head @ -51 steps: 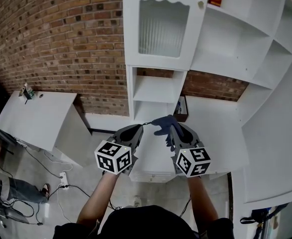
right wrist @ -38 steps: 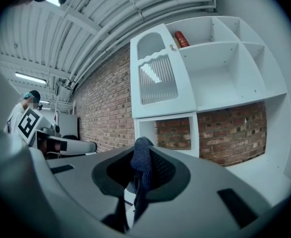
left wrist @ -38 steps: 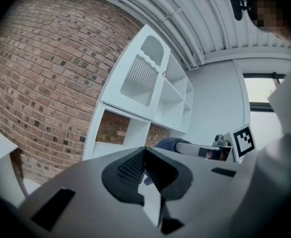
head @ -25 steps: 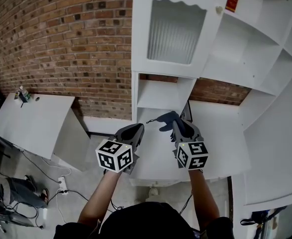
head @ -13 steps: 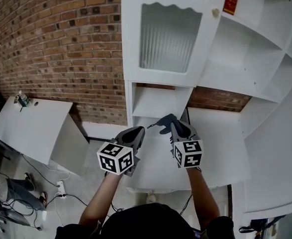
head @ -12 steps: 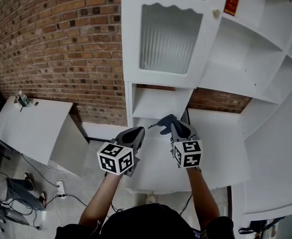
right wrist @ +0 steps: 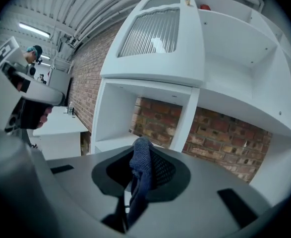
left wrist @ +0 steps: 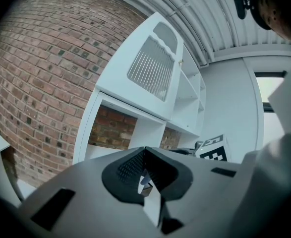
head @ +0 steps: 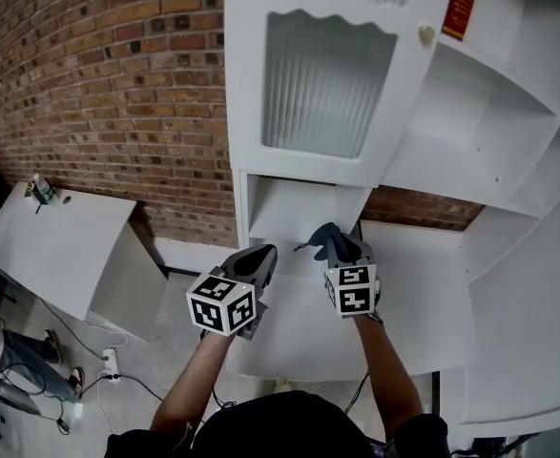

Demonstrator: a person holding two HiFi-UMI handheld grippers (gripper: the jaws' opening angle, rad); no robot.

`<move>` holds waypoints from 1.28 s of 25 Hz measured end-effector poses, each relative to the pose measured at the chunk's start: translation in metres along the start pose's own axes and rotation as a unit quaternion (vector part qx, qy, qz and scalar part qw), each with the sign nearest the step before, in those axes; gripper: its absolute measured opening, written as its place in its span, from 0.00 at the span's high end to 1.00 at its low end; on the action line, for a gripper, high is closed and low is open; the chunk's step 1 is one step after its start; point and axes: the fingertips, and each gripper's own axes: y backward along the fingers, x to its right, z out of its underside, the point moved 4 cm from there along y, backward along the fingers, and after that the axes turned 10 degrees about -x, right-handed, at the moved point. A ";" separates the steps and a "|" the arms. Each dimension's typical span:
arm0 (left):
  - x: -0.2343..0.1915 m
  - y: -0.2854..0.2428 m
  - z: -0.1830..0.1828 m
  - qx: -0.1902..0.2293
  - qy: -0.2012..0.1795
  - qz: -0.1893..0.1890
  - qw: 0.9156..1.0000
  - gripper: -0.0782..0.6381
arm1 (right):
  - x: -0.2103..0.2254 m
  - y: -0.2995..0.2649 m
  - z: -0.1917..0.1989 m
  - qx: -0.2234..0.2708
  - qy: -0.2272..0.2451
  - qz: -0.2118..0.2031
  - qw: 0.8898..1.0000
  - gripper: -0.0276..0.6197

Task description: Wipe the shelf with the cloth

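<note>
A dark blue cloth [head: 327, 236] [right wrist: 141, 168] sticks up from between the jaws of my right gripper [head: 337, 248], which is shut on it. The gripper is held in front of the low open shelf [head: 294, 210] of the white cabinet, the cloth's tip near the shelf's front edge. My left gripper [head: 258, 257] hangs beside it to the left, jaws shut with nothing in them [left wrist: 145, 175]. The shelf [right wrist: 116, 142] shows ahead in the right gripper view, with brick wall behind it.
Above the shelf is a ribbed glass cabinet door [head: 322, 79]. Open white compartments [head: 470, 113] spread to the right, with a red box [head: 462, 3] high up. A white counter [head: 413, 284] runs below. A white table [head: 51, 237] stands at the left against the brick wall [head: 108, 84].
Both grippers have moved forward and up toward the low shelf; the right one with the cloth now sits closer to the shelf's front edge. Jaw states are unchanged.
</note>
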 end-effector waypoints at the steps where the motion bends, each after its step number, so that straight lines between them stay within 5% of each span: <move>1: -0.001 -0.002 0.000 0.000 0.001 0.000 1.000 0.87 | 0.000 -0.005 0.001 -0.006 0.008 0.001 1.000 0.86; 8: -0.006 -0.016 0.001 -0.002 0.006 0.000 1.000 0.87 | 0.001 -0.037 0.014 -0.047 0.066 0.013 0.997 0.86; 32: -0.022 -0.041 0.001 -0.007 0.021 -0.010 1.000 0.87 | 0.009 -0.094 0.044 -0.108 0.085 0.013 0.990 0.86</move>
